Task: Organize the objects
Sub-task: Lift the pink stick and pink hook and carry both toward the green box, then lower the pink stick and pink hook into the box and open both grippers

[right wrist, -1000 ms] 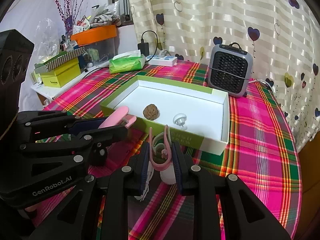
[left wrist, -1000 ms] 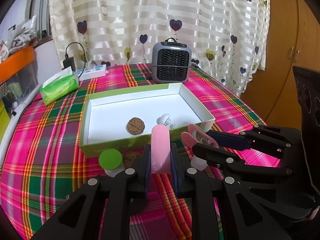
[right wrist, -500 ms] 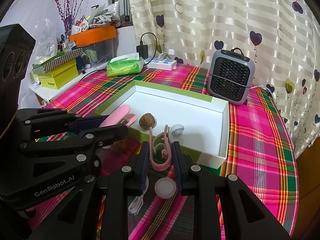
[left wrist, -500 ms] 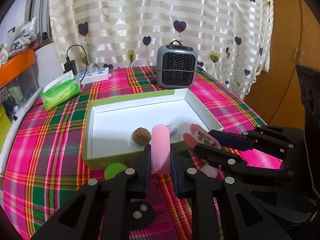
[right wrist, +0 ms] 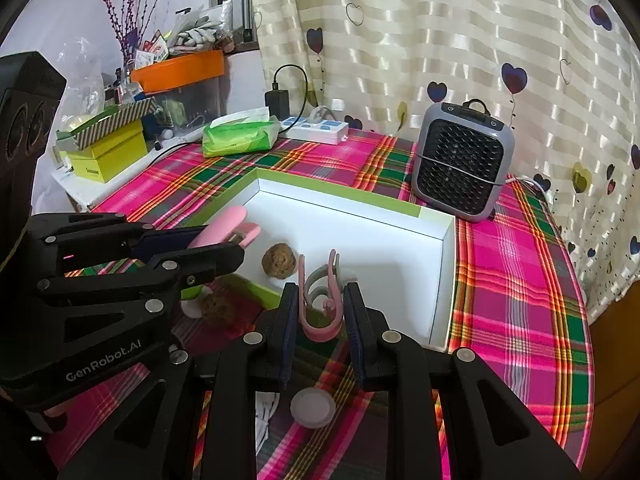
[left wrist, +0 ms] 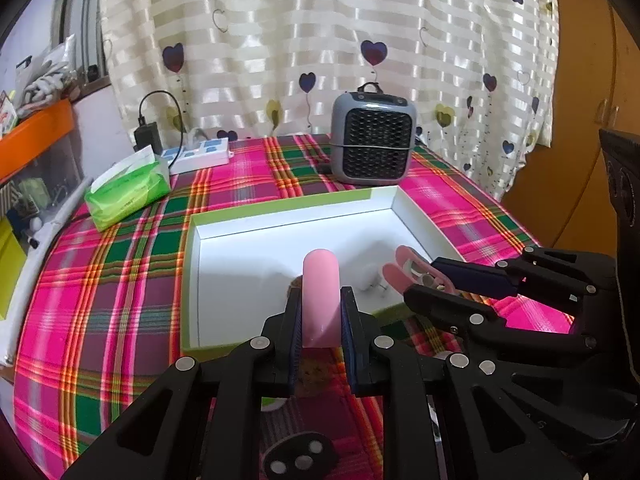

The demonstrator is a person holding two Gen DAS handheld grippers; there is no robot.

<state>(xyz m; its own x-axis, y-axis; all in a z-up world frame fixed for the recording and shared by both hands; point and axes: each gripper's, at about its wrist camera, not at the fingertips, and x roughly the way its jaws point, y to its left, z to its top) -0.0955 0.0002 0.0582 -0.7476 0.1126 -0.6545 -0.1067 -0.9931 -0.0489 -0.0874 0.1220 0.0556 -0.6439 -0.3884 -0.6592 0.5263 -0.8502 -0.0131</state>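
Note:
My left gripper is shut on a pink stapler and holds it above the near edge of the white tray with a green rim. My right gripper is shut on a pink clip above the tray's near wall. The right gripper also shows in the left wrist view, and the left gripper in the right wrist view. A walnut and a small white part lie inside the tray. A second walnut lies on the cloth in front of the tray.
A grey heater stands behind the tray. A green tissue pack and a white power strip lie at the back left. A white cap and a white cable lie on the plaid cloth under my right gripper.
Both grippers have risen and moved forward over the tray's near edge, still holding the stapler and the clip. The green cap has gone out of the left wrist view.

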